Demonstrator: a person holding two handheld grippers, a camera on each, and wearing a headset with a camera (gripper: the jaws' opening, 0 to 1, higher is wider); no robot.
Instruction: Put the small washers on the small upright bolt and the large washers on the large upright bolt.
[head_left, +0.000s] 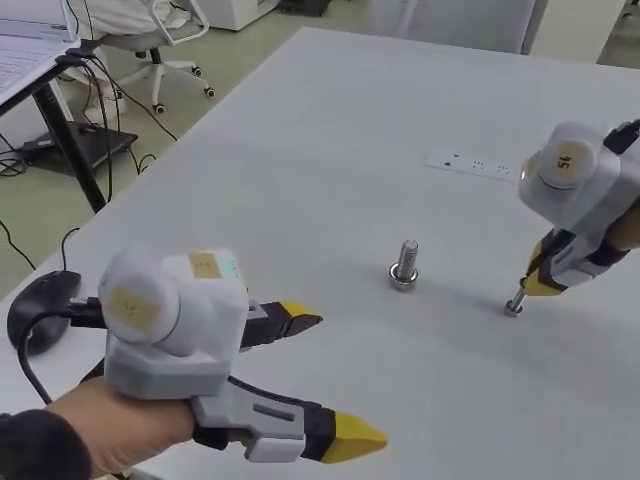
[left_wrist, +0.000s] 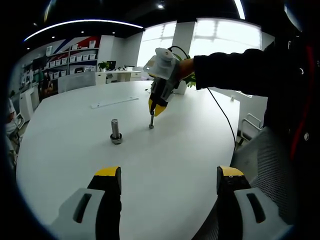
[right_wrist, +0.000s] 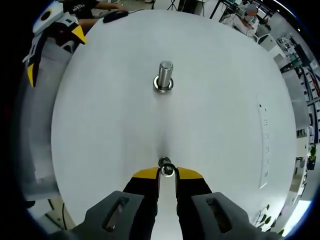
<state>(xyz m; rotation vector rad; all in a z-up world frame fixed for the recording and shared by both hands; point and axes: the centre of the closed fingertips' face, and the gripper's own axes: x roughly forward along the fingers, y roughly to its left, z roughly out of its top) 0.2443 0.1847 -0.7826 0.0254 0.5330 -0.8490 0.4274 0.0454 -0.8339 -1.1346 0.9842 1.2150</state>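
While the left tool (left_wrist: 169, 176) is hovering wide open and empty over the near part of the white surface (head_left: 330, 150), the right tool (right_wrist: 166, 174) is pinching a small washer (right_wrist: 167, 171) between its almost closed tips, directly over the small upright bolt (head_left: 515, 302). The large upright bolt (head_left: 404, 263) is standing near the small one, apart from both tools.
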